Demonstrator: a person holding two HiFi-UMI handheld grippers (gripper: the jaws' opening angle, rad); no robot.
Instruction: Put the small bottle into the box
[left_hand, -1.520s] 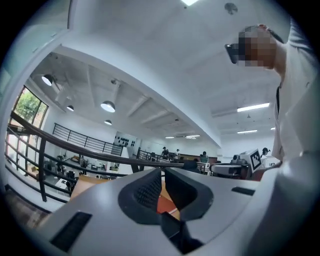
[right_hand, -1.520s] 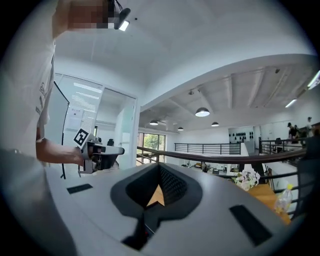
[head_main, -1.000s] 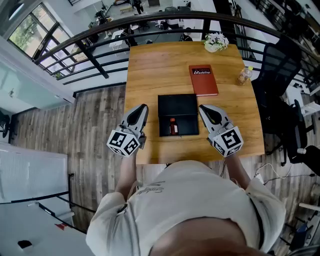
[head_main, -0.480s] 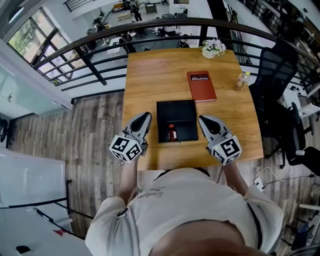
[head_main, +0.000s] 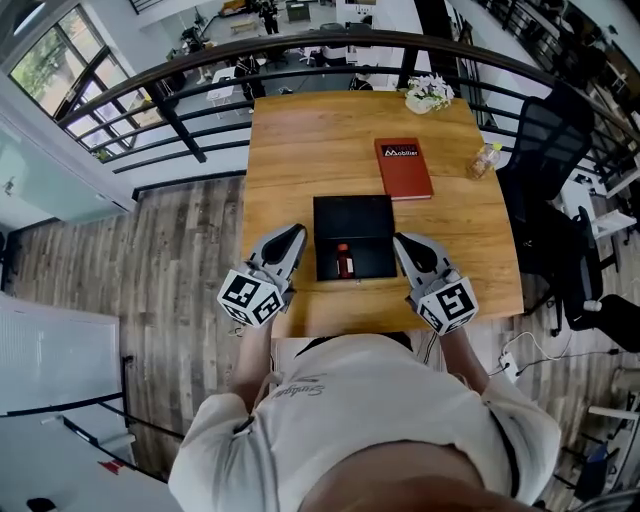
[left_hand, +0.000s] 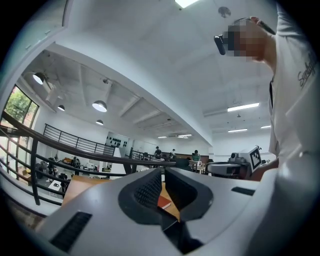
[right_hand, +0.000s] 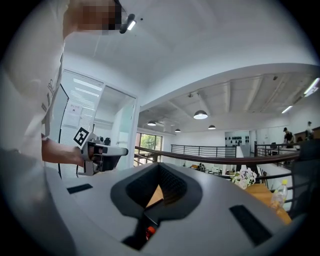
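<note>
A small bottle (head_main: 344, 260) with a red cap lies inside the open black box (head_main: 352, 215) in the middle of the wooden table (head_main: 300, 150). Left of the box, my left gripper (head_main: 293, 233) is held with its jaws shut and nothing between them. My right gripper (head_main: 399, 241) is held to the right of the box, also shut and empty. The left gripper view looks along the closed left gripper (left_hand: 162, 172) over the table. Below the closed right gripper (right_hand: 159, 167), the bottle's red cap (right_hand: 149, 231) shows in the right gripper view.
A red book (head_main: 403, 167) lies behind the box. A plastic drink bottle (head_main: 487, 158) stands at the table's right edge and a flower pot (head_main: 428, 92) at its far edge. A black chair (head_main: 560, 130) is to the right, and a railing runs behind the table.
Both grippers stay shut beside the box and have drawn slightly back toward the person. The bottle lies in the box throughout.
</note>
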